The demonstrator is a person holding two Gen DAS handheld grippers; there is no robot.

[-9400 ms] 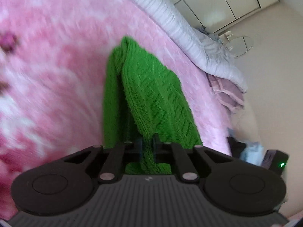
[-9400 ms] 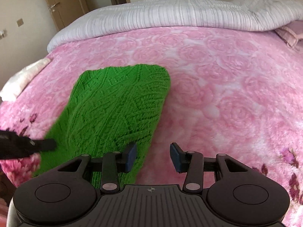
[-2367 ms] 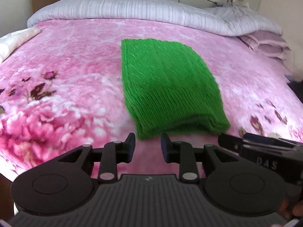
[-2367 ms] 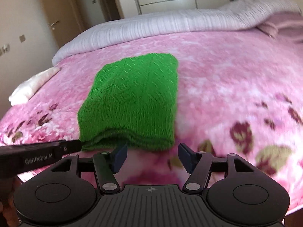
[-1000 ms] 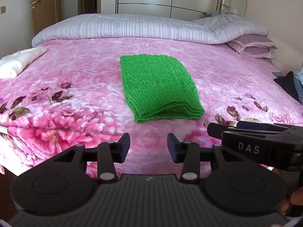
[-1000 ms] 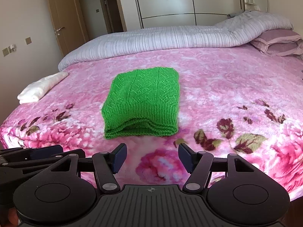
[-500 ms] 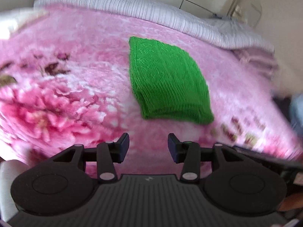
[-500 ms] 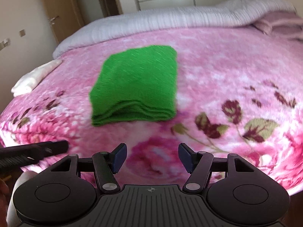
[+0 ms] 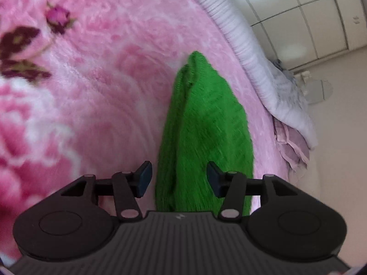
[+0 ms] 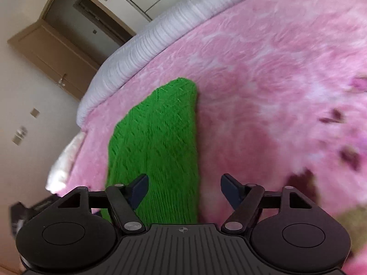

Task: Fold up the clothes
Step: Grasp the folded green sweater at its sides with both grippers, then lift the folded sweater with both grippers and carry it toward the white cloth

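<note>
Both grippers, left (image 9: 179, 178) and right (image 10: 184, 190), are opening, pads clear of the cloth. Folded green knit (image 9: 204, 137) lies on the pink blanket (image 9: 96, 87), its near end between each gripper's fingers.

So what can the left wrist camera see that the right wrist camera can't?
Only the left wrist view shows the mauve pillow, the round mirror, and the open left gripper, its jaws opening around the near end of the knit without pressing it.

Only the right wrist view shows the brown wooden door, a white cloth at the bed's edge, and the open right gripper, jaws opening over the knit's right edge.

Both show the folded green knitted garment on the pink flowered blanket, the striped grey duvet and the white wardrobe doors.
</note>
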